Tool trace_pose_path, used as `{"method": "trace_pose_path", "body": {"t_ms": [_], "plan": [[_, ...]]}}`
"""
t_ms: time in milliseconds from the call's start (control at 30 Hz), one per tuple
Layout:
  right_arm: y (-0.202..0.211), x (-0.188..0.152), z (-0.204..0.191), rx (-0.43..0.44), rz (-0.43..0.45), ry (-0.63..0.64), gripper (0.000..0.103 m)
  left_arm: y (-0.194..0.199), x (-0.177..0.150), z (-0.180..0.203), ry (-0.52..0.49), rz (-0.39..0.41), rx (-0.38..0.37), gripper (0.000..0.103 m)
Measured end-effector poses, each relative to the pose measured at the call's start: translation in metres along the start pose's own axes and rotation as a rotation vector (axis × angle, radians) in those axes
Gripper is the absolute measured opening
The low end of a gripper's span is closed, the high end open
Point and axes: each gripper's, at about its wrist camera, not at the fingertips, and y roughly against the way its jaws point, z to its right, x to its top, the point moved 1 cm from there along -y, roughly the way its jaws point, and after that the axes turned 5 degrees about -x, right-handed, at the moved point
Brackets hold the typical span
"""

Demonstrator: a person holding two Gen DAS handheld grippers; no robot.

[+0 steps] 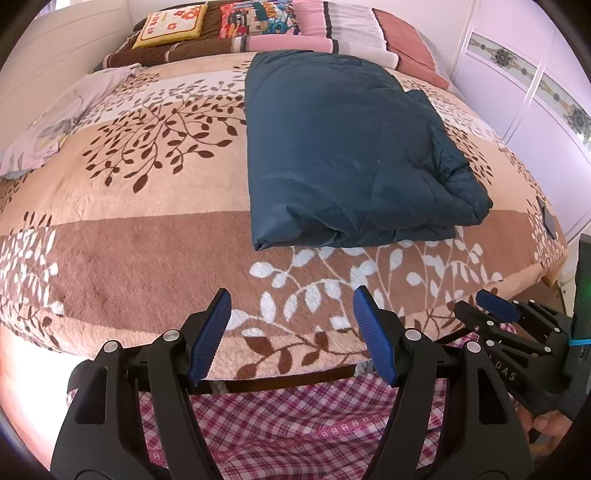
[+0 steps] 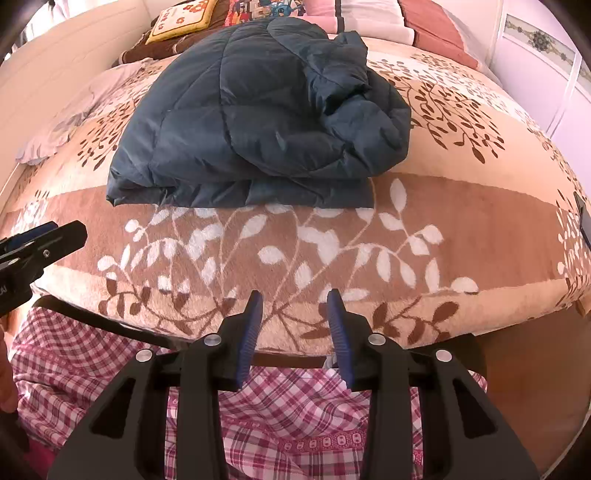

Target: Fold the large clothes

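Bed (image 1: pixel 147 236) under a leaf-patterned blanket carries everything here, with pillows (image 1: pixel 258 26) stacked along its head edge and a pale cloth (image 1: pixel 55 118) near its left edge. Dark teal quilted jacket (image 1: pixel 343 147) lies right of the bed's middle, already folded into a thick oblong; its long axis runs from the foot edge toward the head edge, one short end facing the foot edge, where the layered fold shows. A looser, bunched part, perhaps a sleeve or hood, sits along its right side toward the bed's right edge.

Both tools hover at the foot edge, well apart from the jacket, above a pink checked fabric (image 1: pixel 295 424). Left gripper (image 1: pixel 291 334) has its blue pads spread wide and holds nothing; the jacket lies straight ahead and a little to its right. Right gripper (image 2: pixel 295 336) is also parted, more narrowly, and empty; the jacket's near end lies ahead and slightly left of it (image 2: pixel 258 122). Neither looks clearly nearer, though the bunched right side seems to fall to the right one, should more tidying be wanted
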Motion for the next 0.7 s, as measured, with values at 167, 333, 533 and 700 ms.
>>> {"method": "trace_pose_path", "body": {"t_ms": [167, 333, 533, 700], "plan": [[0.0006, -0.0018, 0.0009, 0.003, -0.001, -0.009, 0.037, 0.0004, -0.0005, 0.0002, -0.002, 0.000, 0.000, 0.068], [0.0009, -0.0027, 0.0018, 0.005, -0.004, -0.016, 0.037, 0.0006, -0.0007, 0.0005, 0.001, 0.000, 0.000, 0.068], [0.0006, -0.0033, 0.0029, 0.007, -0.005, -0.018, 0.038, 0.0014, -0.0023, 0.0008, 0.001, -0.002, -0.001, 0.068], [0.0001, -0.0032, 0.0034, 0.007, -0.006, -0.017, 0.038, 0.0007, -0.0014, 0.0011, 0.002, -0.003, -0.001, 0.068]]}}
